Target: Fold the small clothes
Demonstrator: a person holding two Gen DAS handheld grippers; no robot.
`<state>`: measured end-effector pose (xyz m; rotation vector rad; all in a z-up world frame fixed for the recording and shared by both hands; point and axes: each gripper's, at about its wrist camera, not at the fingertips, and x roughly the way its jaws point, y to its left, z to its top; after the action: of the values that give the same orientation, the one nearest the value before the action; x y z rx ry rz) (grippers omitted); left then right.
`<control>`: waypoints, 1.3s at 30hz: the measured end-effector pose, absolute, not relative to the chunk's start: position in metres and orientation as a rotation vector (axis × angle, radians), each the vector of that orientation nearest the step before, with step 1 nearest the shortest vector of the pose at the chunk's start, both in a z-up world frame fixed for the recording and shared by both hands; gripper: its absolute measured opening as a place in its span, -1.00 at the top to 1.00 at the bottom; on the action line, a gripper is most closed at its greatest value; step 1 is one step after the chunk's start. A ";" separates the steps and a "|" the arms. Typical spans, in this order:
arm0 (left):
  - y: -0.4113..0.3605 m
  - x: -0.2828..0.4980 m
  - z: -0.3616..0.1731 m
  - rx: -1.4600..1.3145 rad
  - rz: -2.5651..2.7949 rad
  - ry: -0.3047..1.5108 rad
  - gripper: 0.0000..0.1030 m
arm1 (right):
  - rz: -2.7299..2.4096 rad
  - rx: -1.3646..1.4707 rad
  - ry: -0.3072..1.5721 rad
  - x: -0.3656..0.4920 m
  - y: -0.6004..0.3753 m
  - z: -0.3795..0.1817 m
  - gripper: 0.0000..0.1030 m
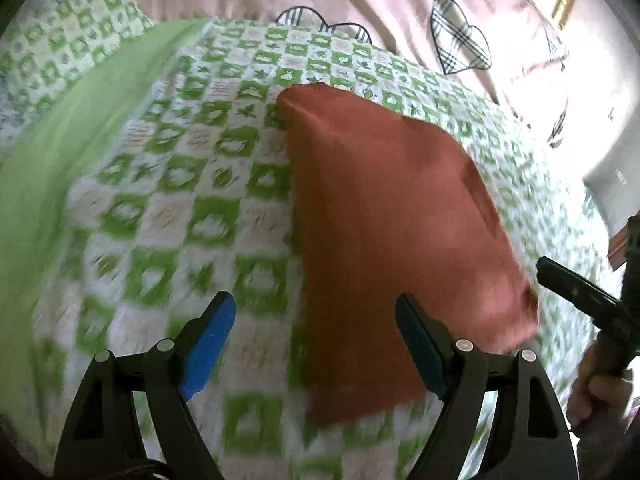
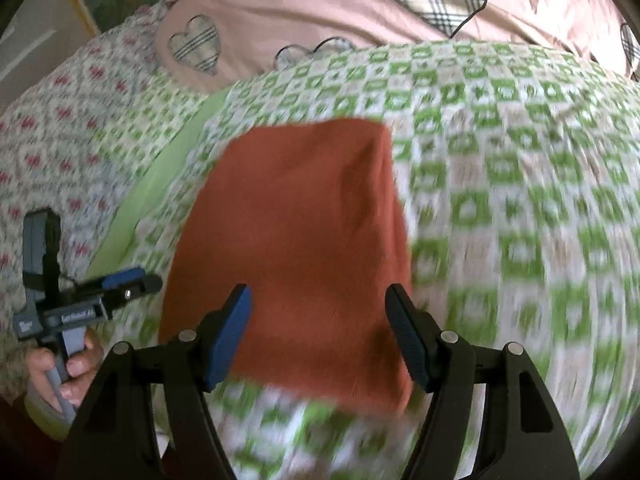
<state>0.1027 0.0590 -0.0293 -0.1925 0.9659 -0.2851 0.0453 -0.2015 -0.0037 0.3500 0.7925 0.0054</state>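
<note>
Your rust-red garment (image 2: pixel 296 240) lay folded flat on the bed (image 2: pixel 520 200), both the left gripper (image 1: pixel 316 344) and right gripper (image 2: pixel 320 332) spread wide and empty; further folding appeared optional.

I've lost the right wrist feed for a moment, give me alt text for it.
A rust-orange cloth, folded into a rough rectangle, lies flat on the green-and-white checked bedspread, with the open right claw above its near edge, gripping nothing. At far left a hand holds the left claw over the bedspread; a pink quilt with plaid hearts lies behind.
</note>
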 end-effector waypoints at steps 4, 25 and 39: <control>0.061 0.157 -0.036 -0.275 -0.315 0.991 -0.61 | 0.006 0.431 0.770 0.090 -0.231 -0.005 -0.35; 0.049 0.308 -0.047 -0.225 -0.222 0.908 0.82 | 0.022 0.570 0.839 0.178 -0.275 -0.053 0.71; 0.064 0.267 0.003 -0.217 -0.212 0.841 0.51 | 0.011 0.624 0.742 0.099 -0.258 -0.010 0.17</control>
<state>0.2670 0.0643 0.0030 -0.2170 0.8408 -0.2123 0.0986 -0.2585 -0.0101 0.6243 0.7424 0.0114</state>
